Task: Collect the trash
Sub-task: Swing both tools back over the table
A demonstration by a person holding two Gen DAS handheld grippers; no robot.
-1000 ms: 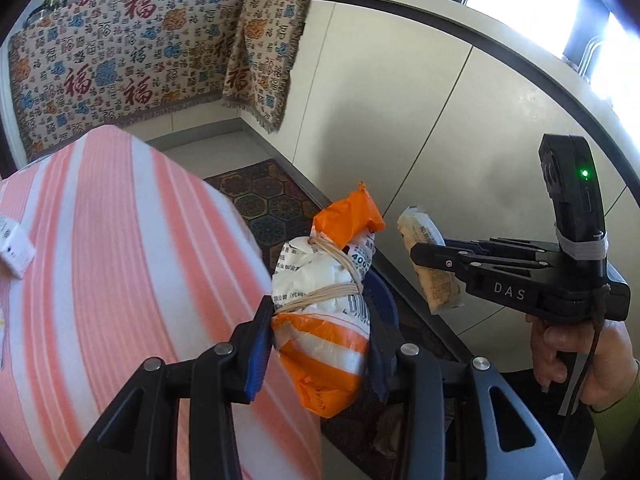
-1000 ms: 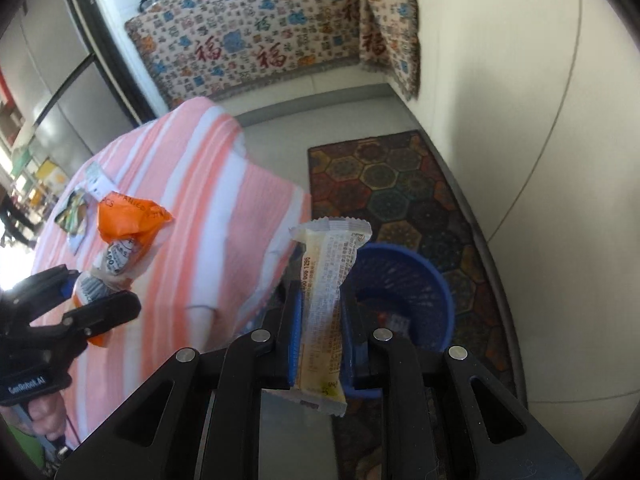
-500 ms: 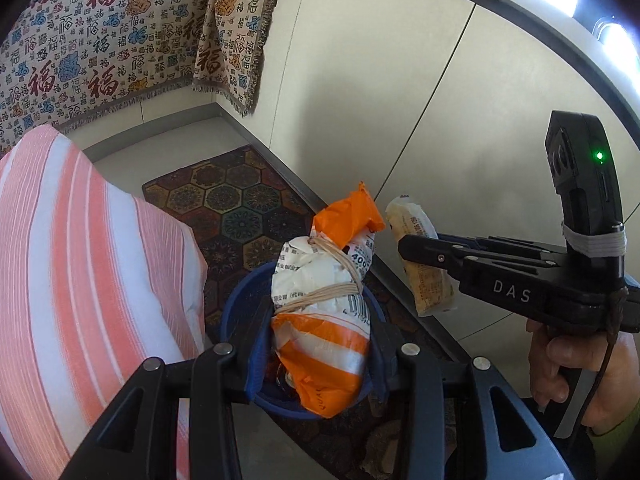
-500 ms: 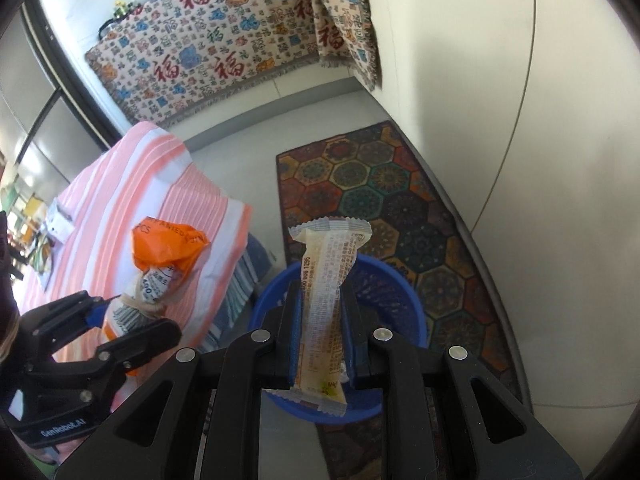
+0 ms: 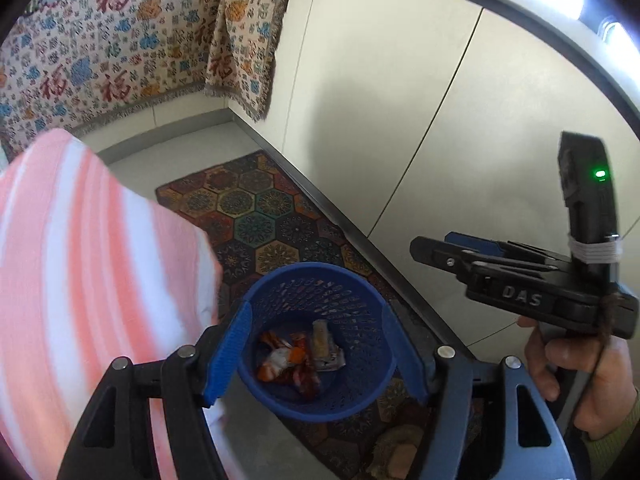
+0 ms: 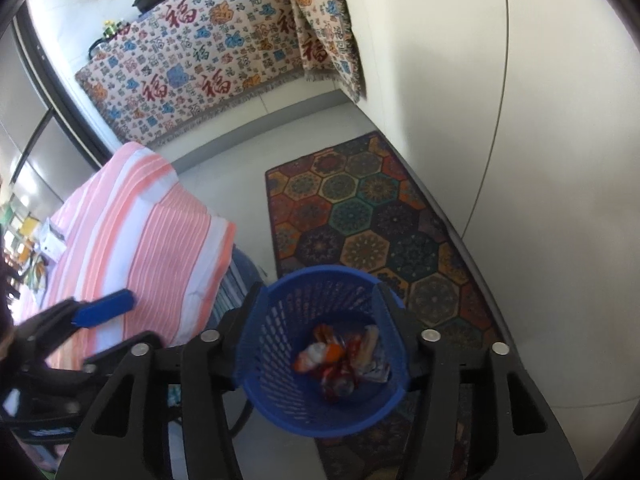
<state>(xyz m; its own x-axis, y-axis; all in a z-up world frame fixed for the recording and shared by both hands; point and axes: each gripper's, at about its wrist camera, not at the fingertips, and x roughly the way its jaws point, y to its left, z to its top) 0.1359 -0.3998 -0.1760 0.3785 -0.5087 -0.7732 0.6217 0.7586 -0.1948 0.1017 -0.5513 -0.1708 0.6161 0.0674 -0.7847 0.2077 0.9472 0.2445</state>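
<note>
Nearest in the left wrist view, the left gripper (image 5: 316, 354) is seen with its jaws spread and still opening, and nothing is held between them. Through the gap, the blue basket (image 5: 360, 304) is seen directly below, standing on the floor at the near end of the patterned rug (image 5: 256, 220). In the right wrist view the right gripper (image 6: 320, 322) is likewise seen with its jaws parted and opening, empty, and the same basket (image 6: 280, 320) is framed between them.

The trash lies at the bottom of the basket, well clear of both pairs of jaws. An orange and white snack bag (image 5: 282, 360) is seen to the left, and a pale bar wrapper (image 5: 325, 346) is seen just beside it on the right; red wrapper scraps (image 5: 306, 380) are mixed in beneath them, and their number cannot be told. The snack bag (image 6: 322, 354) and the bar wrapper (image 6: 370, 354) are shown side by side in the right view as well.

One basket and one rug are counted. Two grippers are in view, and each is caught from the side by the other's camera. The hand (image 5: 576, 376) around the right gripper's handle is seen at the right edge of the left view.

Just left of the basket, the corner of a tabletop under a pink and white striped cloth (image 6: 156, 236) is seen. Farther off, a patterned blanket (image 6: 208, 60) is draped along the far counter.
</note>
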